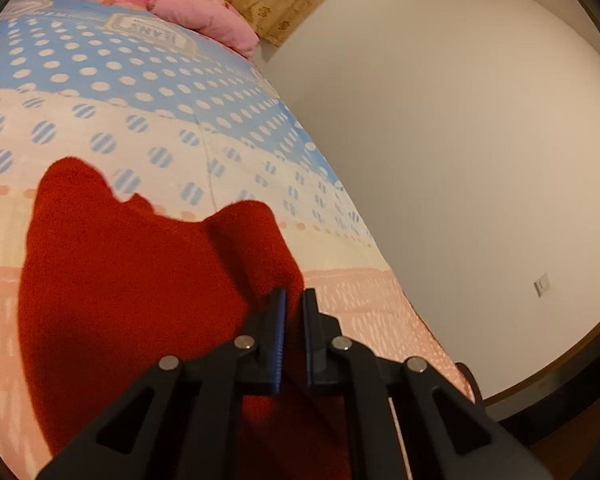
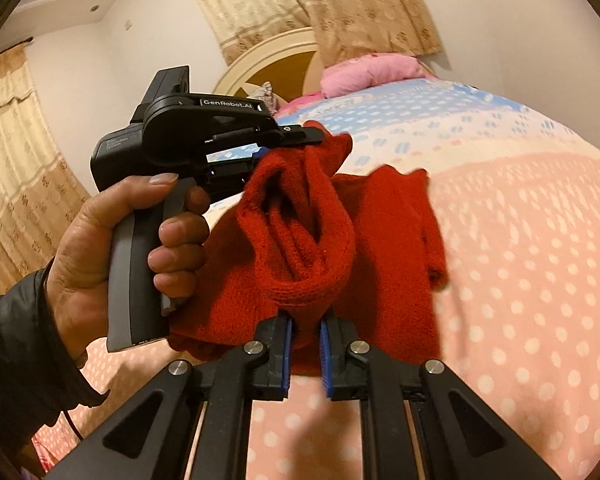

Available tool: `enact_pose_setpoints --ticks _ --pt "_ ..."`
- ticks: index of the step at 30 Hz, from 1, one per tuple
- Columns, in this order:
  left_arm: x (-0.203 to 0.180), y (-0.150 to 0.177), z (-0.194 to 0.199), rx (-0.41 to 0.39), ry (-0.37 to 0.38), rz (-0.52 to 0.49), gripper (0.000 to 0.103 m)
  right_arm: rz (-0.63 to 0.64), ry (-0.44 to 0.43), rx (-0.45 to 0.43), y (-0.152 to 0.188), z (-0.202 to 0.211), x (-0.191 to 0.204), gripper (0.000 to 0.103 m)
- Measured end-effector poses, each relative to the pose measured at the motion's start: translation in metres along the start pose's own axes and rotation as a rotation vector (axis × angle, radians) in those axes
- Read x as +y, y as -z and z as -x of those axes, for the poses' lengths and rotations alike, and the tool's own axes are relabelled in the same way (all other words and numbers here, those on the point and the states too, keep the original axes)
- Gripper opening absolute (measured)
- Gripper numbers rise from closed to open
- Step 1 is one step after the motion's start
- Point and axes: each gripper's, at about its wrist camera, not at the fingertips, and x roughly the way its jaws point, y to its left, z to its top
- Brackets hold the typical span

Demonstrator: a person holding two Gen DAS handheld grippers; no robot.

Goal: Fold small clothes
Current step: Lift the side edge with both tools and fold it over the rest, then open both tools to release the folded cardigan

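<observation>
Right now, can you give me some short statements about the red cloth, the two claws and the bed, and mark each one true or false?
1. The left claw is closed on the red garment. True.
2. The right claw is open and holds nothing. False: it is closed on a bunched fold of the same red garment.
3. The garment lies flat on the bed, fully folded. False: it hangs bunched between the two claws above the bedspread.
4. A pink pillow lies at the head of the bed. True.
5. The bedspread is plain white. False: it has blue, cream and pink bands with dots.
</observation>
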Motion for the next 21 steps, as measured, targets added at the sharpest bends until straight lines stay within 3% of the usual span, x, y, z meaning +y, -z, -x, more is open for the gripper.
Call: enact_pose_setpoints --ticks 4,8,11,13,14,16,17,19,21 --pt "-0.017 0.008 -0.008 0.029 0.010 -0.075 0.008 -0.056 0.017 0.013 0.006 0.003 -0.014 0.011" --pt "-0.035 0.022 0.018 -0.002 -0.065 -0.203 0.011 -0.079 0.024 0.016 0.009 0.007 -0.020 0.011" --pt "-0.037 0.036 0.049 -0.039 -0.161 -0.312 0.034 -0.083 -0.002 0.029 0.009 0.006 -0.020 0.011" --pt "-0.033 0.050 0.076 -0.087 -0.202 -0.362 0.056 -0.097 -0.041 0.033 0.008 0.008 -0.023 0.012" --pt "-0.029 0.060 0.092 -0.112 -0.231 -0.388 0.061 -0.107 -0.049 0.028 0.007 0.011 -0.027 0.015" --pt "-0.020 0.074 0.109 -0.149 -0.259 -0.400 0.078 -0.126 -0.030 0.011 0.004 0.018 -0.033 0.038" --pt "-0.015 0.081 0.115 -0.160 -0.272 -0.398 0.080 -0.130 -0.006 -0.013 0.000 0.024 -0.035 0.055" --pt "-0.005 0.091 0.120 -0.182 -0.305 -0.386 0.081 -0.148 0.012 -0.062 -0.010 0.034 -0.039 0.058" --pt "0.002 0.094 0.113 -0.173 -0.330 -0.379 0.081 -0.149 0.005 -0.051 -0.029 0.030 -0.040 0.058"
